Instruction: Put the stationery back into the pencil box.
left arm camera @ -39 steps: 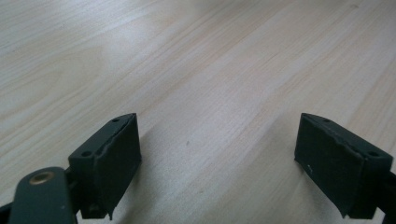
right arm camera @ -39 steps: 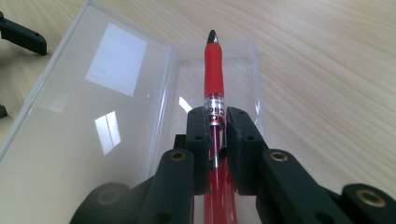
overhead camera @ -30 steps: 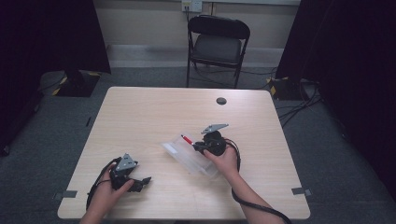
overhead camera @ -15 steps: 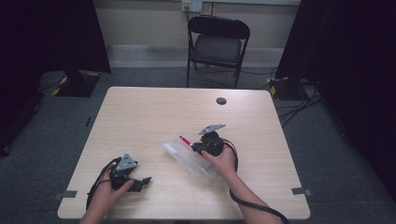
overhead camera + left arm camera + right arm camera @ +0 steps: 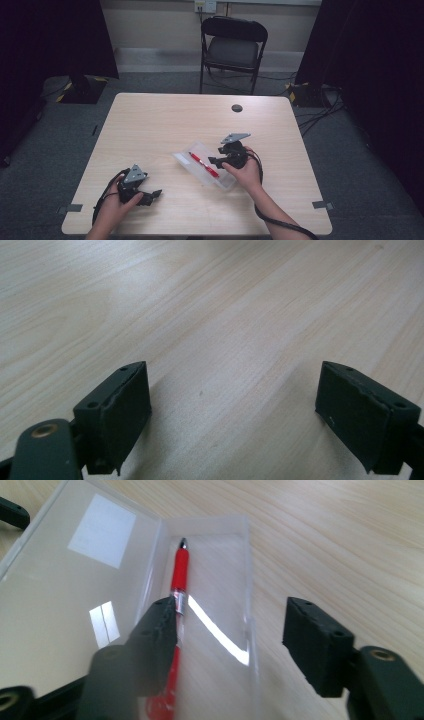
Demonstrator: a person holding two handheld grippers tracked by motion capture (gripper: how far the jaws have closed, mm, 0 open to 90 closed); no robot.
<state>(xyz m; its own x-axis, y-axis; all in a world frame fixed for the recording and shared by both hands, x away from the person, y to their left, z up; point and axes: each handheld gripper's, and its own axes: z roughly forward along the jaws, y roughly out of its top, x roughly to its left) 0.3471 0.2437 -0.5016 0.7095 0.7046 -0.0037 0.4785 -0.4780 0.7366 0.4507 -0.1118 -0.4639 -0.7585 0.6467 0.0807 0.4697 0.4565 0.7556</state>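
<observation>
One red pen (image 5: 179, 575) beside right gripper (image 5: 235, 625)

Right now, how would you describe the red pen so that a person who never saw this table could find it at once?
On the light wooden table, look right of centre, just beside the right gripper, whose jaws are open. An open clear plastic case lies there, and the red pen rests inside one half of it. It is the one bright red item; the case is transparent with a white label.
</observation>
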